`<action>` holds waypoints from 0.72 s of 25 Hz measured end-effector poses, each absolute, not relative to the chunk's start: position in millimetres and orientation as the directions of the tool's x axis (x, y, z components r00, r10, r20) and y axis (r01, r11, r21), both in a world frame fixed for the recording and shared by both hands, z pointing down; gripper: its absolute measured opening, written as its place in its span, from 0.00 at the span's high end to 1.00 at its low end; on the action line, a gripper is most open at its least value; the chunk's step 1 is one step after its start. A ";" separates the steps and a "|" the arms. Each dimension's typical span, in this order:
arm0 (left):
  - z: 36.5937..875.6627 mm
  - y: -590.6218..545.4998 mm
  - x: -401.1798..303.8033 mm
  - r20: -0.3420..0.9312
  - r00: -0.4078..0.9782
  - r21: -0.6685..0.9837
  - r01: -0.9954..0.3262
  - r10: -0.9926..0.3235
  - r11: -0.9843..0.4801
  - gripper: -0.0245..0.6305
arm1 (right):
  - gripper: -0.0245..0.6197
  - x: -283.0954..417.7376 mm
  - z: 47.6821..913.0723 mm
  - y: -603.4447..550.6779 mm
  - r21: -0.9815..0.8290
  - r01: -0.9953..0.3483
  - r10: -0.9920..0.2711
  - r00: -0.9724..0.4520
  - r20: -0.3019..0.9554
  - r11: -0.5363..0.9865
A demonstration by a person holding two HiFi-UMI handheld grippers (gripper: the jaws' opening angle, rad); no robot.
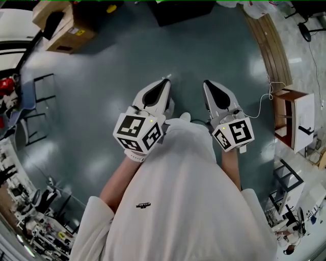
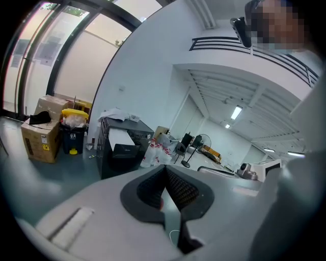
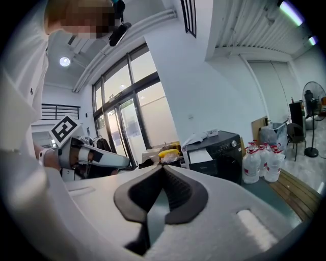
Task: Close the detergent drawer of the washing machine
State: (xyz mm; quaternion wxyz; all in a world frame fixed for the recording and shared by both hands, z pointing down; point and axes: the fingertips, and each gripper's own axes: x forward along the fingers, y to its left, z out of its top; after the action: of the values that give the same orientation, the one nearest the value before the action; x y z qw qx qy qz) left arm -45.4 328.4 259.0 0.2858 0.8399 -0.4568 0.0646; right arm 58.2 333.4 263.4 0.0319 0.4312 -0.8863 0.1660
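Observation:
A dark washing machine stands far off across the floor, also seen in the right gripper view and at the top edge of the head view. A white panel shows on its front; I cannot make out the detergent drawer's state. My left gripper and right gripper are held side by side at chest height, pointing ahead, far from the machine. Both are shut with nothing between the jaws, as the left gripper and right gripper views show.
Cardboard boxes and a black bin stand left of the machine. Water bottles and a wooden platform lie to its right. A white cabinet stands at the right. Grey floor stretches ahead.

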 end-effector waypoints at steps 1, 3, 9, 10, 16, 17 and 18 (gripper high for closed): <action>258.6 320.7 -49.6 0.367 0.574 0.425 -0.803 -0.732 -0.417 0.94 | 0.96 55.5 263.6 326.3 -0.265 -0.778 -0.755 -0.622 0.205 0.569; 258.1 304.9 -59.1 0.361 0.576 0.432 -0.800 -0.733 -0.416 0.94 | 0.96 49.9 263.5 311.6 -0.258 -0.787 -0.760 -0.612 0.217 0.560; 259.3 263.8 -99.4 0.358 0.583 0.448 -0.793 -0.730 -0.414 0.94 | 0.96 24.1 264.7 268.3 -0.250 -0.811 -0.781 -0.581 0.230 0.530; 262.1 258.2 -103.2 0.361 0.585 0.450 -0.791 -0.726 -0.414 0.94 | 0.96 21.4 267.0 262.5 -0.255 -0.815 -0.784 -0.575 0.234 0.521; 274.9 241.5 -118.0 0.380 0.607 0.456 -0.779 -0.698 -0.430 0.94 | 0.96 6.7 280.5 252.9 -0.272 -0.835 -0.803 -0.542 0.249 0.479; 274.6 240.0 -118.6 0.380 0.611 0.456 -0.777 -0.695 -0.433 0.94 | 0.96 6.9 281.6 253.9 -0.277 -0.838 -0.806 -0.536 0.252 0.470; 274.3 237.5 -118.4 0.381 0.614 0.457 -0.775 -0.691 -0.437 0.94 | 0.96 7.8 282.1 253.4 -0.281 -0.842 -0.810 -0.528 0.254 0.461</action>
State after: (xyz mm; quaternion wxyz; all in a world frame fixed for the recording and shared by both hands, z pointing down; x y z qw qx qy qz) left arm -118.4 237.5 274.3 0.3057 0.8448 -0.4338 0.0684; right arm 7.8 253.4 282.1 0.0421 0.4838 -0.8537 0.1881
